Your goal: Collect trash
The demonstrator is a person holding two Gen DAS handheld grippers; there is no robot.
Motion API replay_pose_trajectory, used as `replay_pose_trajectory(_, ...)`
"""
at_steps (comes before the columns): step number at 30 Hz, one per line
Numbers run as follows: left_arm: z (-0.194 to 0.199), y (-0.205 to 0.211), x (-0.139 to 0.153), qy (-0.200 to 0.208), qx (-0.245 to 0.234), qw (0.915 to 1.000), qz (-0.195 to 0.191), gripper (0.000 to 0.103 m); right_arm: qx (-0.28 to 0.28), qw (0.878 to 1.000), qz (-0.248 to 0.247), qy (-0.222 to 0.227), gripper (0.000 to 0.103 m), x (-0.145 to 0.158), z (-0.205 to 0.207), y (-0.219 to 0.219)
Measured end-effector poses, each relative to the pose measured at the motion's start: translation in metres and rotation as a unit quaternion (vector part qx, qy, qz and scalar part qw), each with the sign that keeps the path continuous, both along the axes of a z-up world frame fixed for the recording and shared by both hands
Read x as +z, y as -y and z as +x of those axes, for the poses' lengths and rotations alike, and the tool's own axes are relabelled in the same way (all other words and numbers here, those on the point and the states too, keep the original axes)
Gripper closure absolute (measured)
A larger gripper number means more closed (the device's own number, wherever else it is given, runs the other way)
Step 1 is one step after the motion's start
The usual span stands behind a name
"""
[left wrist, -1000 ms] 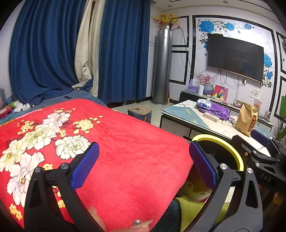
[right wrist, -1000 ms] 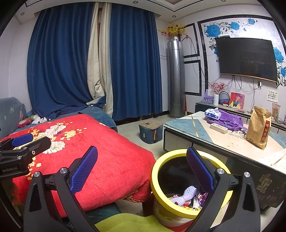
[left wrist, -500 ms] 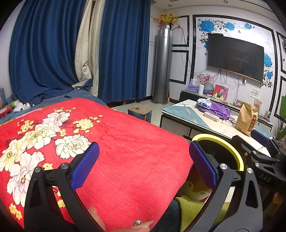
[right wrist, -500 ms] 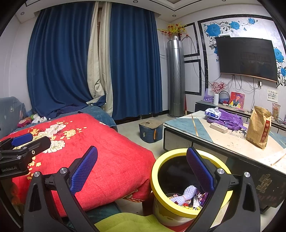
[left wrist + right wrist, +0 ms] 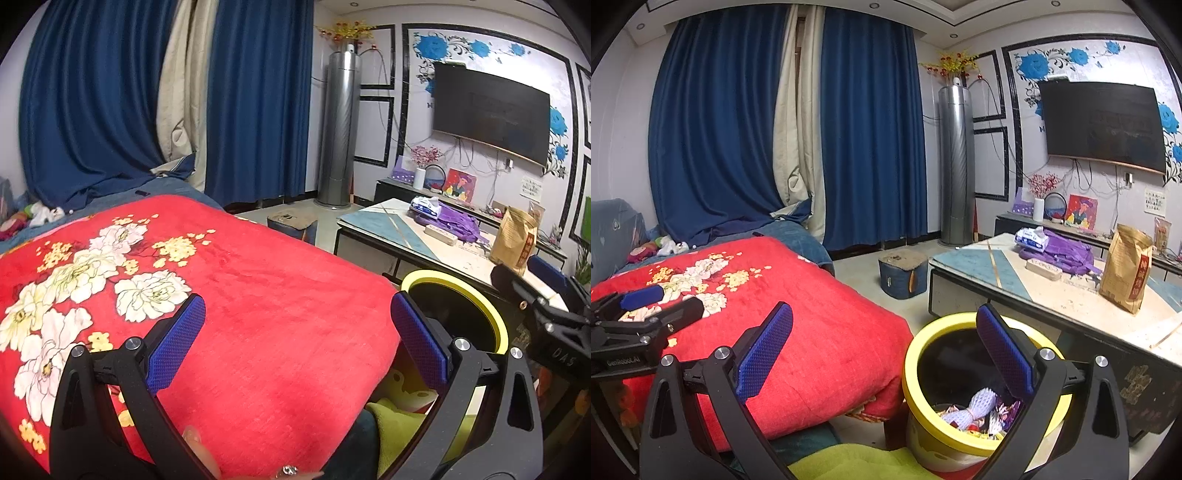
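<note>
A yellow trash bin (image 5: 923,354) with a black liner stands on the floor between the red bed and the low table. It holds several scraps, among them a white foam net (image 5: 975,406). My right gripper (image 5: 884,352) is open and empty, held just above and left of the bin. My left gripper (image 5: 297,341) is open and empty over the red floral blanket (image 5: 258,288). The bin's rim (image 5: 476,291) shows at the right in the left wrist view. The left gripper also shows at the left edge of the right wrist view (image 5: 639,306).
A low table (image 5: 1067,295) at right carries a brown paper bag (image 5: 1126,269), a purple bag (image 5: 1067,251), a tissue pack (image 5: 1030,236) and a power strip (image 5: 1043,267). A small blue stool (image 5: 903,273) stands on the floor. A green cushion (image 5: 857,461) lies below the grippers.
</note>
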State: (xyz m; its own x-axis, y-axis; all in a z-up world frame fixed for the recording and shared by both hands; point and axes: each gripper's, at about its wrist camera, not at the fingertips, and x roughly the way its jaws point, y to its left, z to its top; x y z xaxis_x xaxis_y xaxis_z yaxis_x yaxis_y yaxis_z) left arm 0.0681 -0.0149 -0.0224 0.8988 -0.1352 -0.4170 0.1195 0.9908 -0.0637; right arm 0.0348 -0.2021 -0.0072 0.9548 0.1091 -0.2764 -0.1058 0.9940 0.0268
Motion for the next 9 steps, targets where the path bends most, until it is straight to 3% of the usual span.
replay_pose_trajectory(3,-0.003,-0.024,0.008,-0.002,0.043,0.9990,-0.016,0.011,0.033,0.999,0.006,0.013,0.006,0.018,0.002,-0.019)
replay_pose_trajectory(6,-0.011,-0.091,0.018,-0.006,0.147,0.9887,-0.030,0.011,0.142,0.990,0.010,0.002,0.006,0.036,0.015,-0.081)
replay_pose_trajectory(8,-0.024,-0.158,0.019,-0.022,0.253,0.9666,-0.032,0.011,0.229,0.973,-0.009,-0.032,0.006,0.039,0.025,-0.145)
replay_pose_trajectory(9,-0.032,-0.192,0.017,-0.040,0.309,0.9497,-0.028,0.011,0.291,0.954,-0.025,-0.069,0.006,0.036,0.031,-0.192)
